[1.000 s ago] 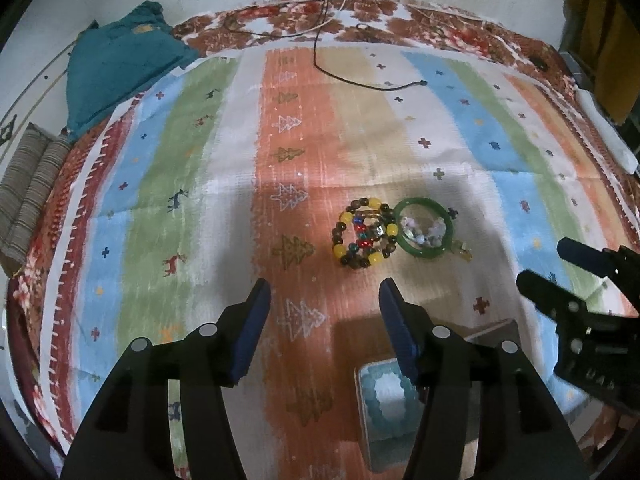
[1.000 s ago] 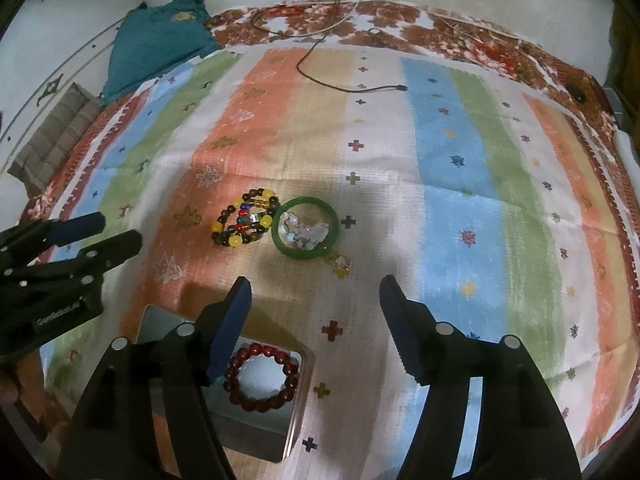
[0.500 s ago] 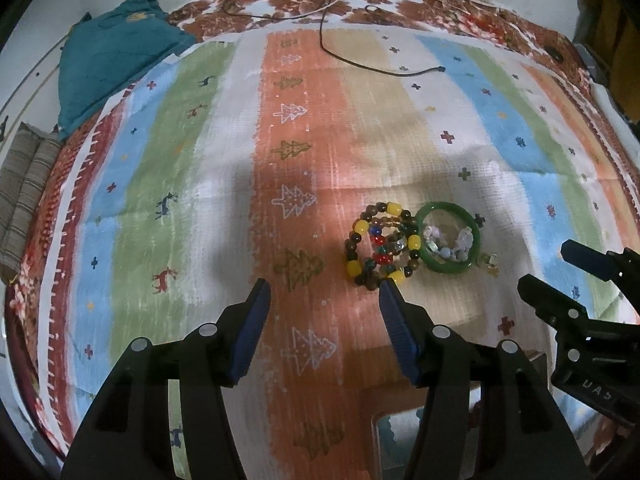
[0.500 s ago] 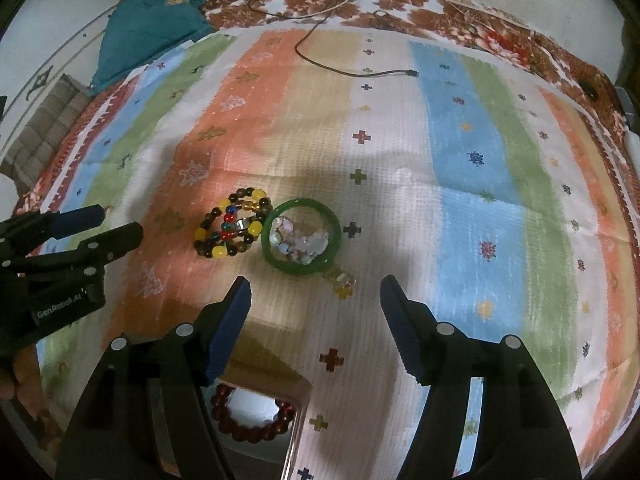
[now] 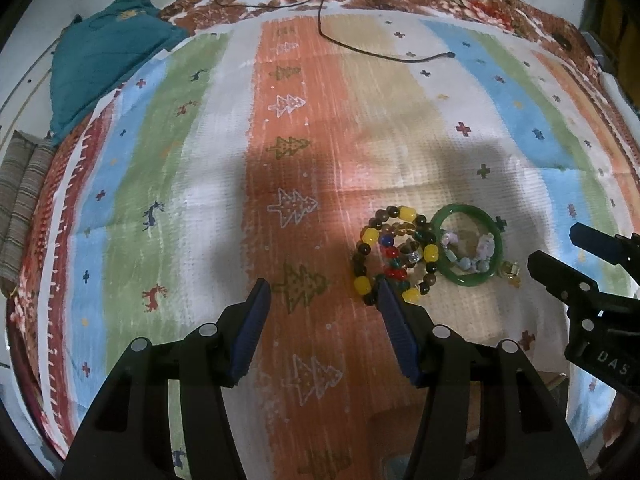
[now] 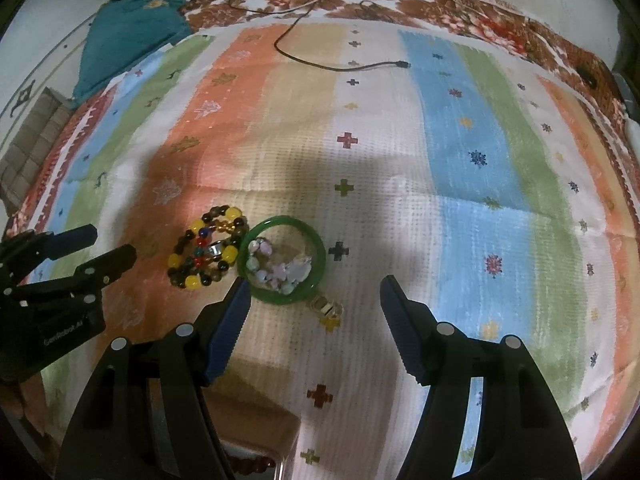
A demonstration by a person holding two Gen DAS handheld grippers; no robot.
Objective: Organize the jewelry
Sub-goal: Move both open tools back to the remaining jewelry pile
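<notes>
A pile of beaded bracelets with yellow, brown and coloured beads (image 5: 394,254) (image 6: 206,250) lies on the striped cloth. Beside it a green bangle (image 5: 468,250) (image 6: 282,260) rings a pale bead bracelet (image 6: 276,266). A small gold ring (image 6: 328,308) lies just beside the bangle. My left gripper (image 5: 322,306) is open and empty, its right fingertip at the beaded pile. My right gripper (image 6: 314,300) is open and empty, hovering over the bangle and gold ring. A tin box holding a dark red bracelet (image 6: 252,464) peeks at the bottom edge.
A black cable (image 6: 340,66) lies across the far cloth. A teal cloth (image 5: 104,64) sits far left, folded striped fabric (image 5: 20,200) at the left edge. The striped cloth (image 6: 460,160) stretches wide to the right.
Both grippers have moved forward toward the jewelry, which now sits closer and larger. The tin box has slid almost out of view below. Both stay open.
</notes>
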